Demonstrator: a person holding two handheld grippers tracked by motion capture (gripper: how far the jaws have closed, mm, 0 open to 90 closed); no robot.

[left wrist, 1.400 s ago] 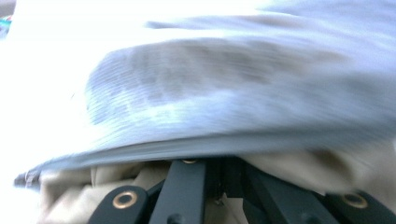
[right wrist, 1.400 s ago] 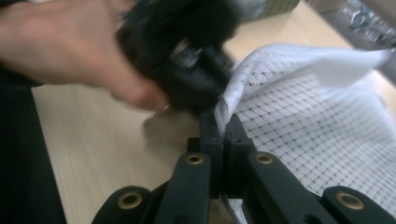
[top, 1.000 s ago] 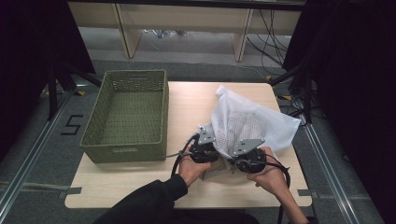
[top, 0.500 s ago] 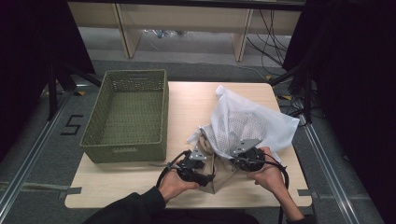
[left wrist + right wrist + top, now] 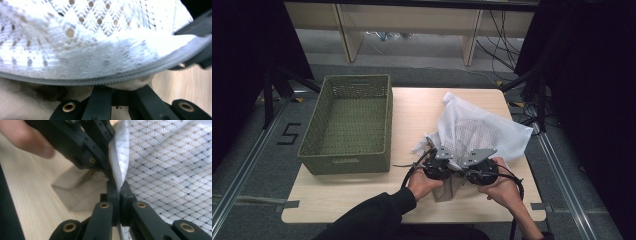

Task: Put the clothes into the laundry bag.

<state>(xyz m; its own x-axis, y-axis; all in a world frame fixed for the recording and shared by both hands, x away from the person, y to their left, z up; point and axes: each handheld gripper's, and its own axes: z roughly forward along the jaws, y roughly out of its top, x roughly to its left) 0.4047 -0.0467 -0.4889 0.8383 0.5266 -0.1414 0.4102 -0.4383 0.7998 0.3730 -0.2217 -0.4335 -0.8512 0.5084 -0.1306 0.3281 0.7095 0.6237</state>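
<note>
A white mesh bag (image 5: 477,130) with a grey zipper edge lies on the right half of the wooden table (image 5: 412,107). My left gripper (image 5: 443,162) and right gripper (image 5: 474,162) sit side by side at its near edge. In the left gripper view the jaws have just been closing and meet under the zipper edge (image 5: 100,81), with the bag's hem between them. My right gripper (image 5: 118,188) is shut on the same zipper edge (image 5: 117,162). The left gripper's black body (image 5: 82,142) is close by at the upper left. A beige cloth (image 5: 447,189) lies under the bag's edge between the hands.
An olive woven basket (image 5: 347,161) stands on the left half of the table. Beyond the table's far edge are wooden shelf legs and cables on the floor. Dark curtains hang on both sides.
Half a second ago the left gripper had drawn back to the left, away from the bag. It has come back to the bag's edge beside the right gripper, which has stayed put.
</note>
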